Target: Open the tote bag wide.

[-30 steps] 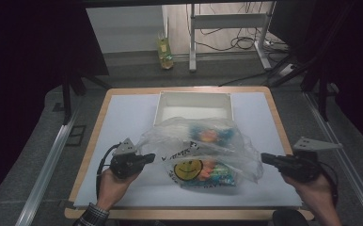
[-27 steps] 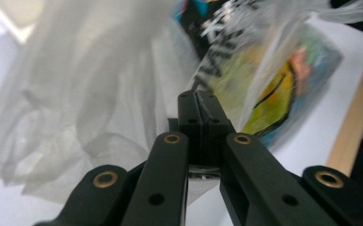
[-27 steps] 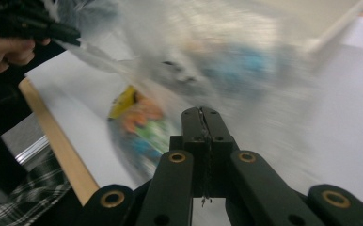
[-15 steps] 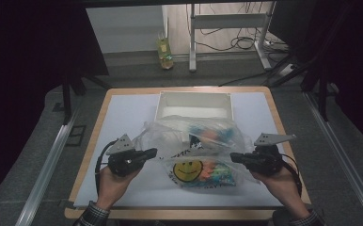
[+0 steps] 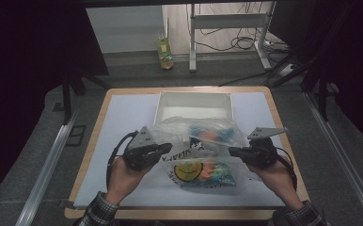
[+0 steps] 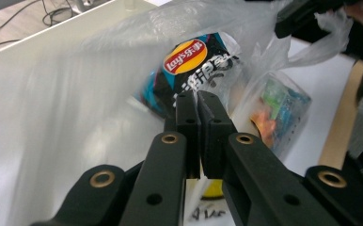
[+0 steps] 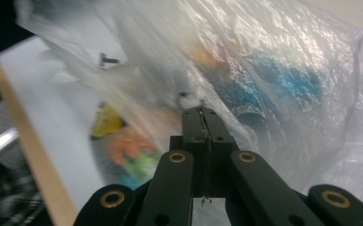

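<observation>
Clutter is slight: a white open box (image 5: 193,104) sits at twelve o'clock on the table (image 5: 123,113), its near wall just beyond the clear plastic bag (image 5: 203,141) and hemming in the far side. A bottle (image 5: 165,48) stands well apart on the floor. The bag lies at the table's middle, holding a chips packet (image 6: 193,66) and bright snack packs (image 5: 215,172). At nine o'clock of it, the left gripper (image 5: 166,147) is clenched on the bag's film. At three o'clock the right gripper (image 5: 232,151) pinches the film too, jaws pressed together. Bare table lies open at nine, three and six o'clock, up to the wooden edge.
</observation>
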`<state>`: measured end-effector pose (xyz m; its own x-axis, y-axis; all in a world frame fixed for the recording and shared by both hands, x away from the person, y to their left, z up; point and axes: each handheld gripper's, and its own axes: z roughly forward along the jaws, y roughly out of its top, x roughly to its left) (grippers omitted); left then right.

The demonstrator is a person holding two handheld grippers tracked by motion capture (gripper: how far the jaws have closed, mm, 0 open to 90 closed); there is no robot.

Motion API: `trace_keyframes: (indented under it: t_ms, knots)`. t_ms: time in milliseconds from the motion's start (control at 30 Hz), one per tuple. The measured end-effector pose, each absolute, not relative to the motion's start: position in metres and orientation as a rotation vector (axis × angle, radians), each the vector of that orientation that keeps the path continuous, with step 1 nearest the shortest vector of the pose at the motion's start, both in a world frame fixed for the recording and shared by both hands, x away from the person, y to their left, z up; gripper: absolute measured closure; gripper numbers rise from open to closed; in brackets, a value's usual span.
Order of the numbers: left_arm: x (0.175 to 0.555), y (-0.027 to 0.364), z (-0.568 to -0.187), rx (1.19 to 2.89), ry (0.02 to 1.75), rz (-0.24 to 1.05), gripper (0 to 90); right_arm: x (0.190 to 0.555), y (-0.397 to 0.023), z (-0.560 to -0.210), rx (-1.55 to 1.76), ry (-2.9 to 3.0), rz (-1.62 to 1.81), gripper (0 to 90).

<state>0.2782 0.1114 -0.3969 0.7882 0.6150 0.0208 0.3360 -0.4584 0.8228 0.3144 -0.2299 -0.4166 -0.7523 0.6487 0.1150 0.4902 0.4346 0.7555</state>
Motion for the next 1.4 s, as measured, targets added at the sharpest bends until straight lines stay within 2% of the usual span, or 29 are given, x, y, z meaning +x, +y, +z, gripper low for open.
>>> trace_keyframes:
  t_ms: [100, 200, 367, 500, 600, 833, 1200, 1267, 1333, 1400]
  knots:
    - [0.297, 0.091, -0.399, 2.136, 0.720, 0.404, 87.2, 0.326, -0.227, -0.421, 1.012, 2.493, 1.163, 89.1]
    - [0.326, 0.083, -0.415, 2.126, 0.817, 0.407, 87.2, 0.339, -0.228, -0.425, 1.049, 2.453, 1.143, 89.1]
    - [0.369, 0.085, -0.456, 2.145, 1.009, 0.430, 87.4, 0.359, -0.232, -0.437, 1.108, 2.419, 1.083, 89.1]
    - [0.385, 0.094, -0.484, 2.179, 1.104, 0.419, 87.7, 0.369, -0.236, -0.452, 1.154, 2.405, 1.028, 89.1]
    - [0.377, 0.092, -0.496, 2.156, 1.046, 0.300, 87.6, 0.370, -0.237, -0.464, 1.190, 2.421, 1.047, 89.1]
    - [0.356, 0.071, -0.512, 2.178, 0.923, 0.150, 87.0, 0.354, -0.224, -0.488, 1.143, 2.518, 1.074, 89.1]
    - [0.315, 0.074, -0.512, 2.169, 0.835, 0.012, 89.0, 0.326, -0.209, -0.497, 1.066, 2.598, 1.121, 89.2]
    - [0.298, 0.077, -0.510, 2.171, 0.811, -0.035, 89.0, 0.316, -0.207, -0.498, 1.055, 2.621, 1.141, 89.2]
    - [0.286, 0.079, -0.509, 2.192, 0.795, -0.027, 88.9, 0.308, -0.206, -0.498, 1.039, 2.641, 1.144, 89.2]
    - [0.279, 0.084, -0.502, 2.203, 0.826, 0.068, 88.5, 0.303, -0.207, -0.495, 1.019, 2.632, 1.122, 89.1]
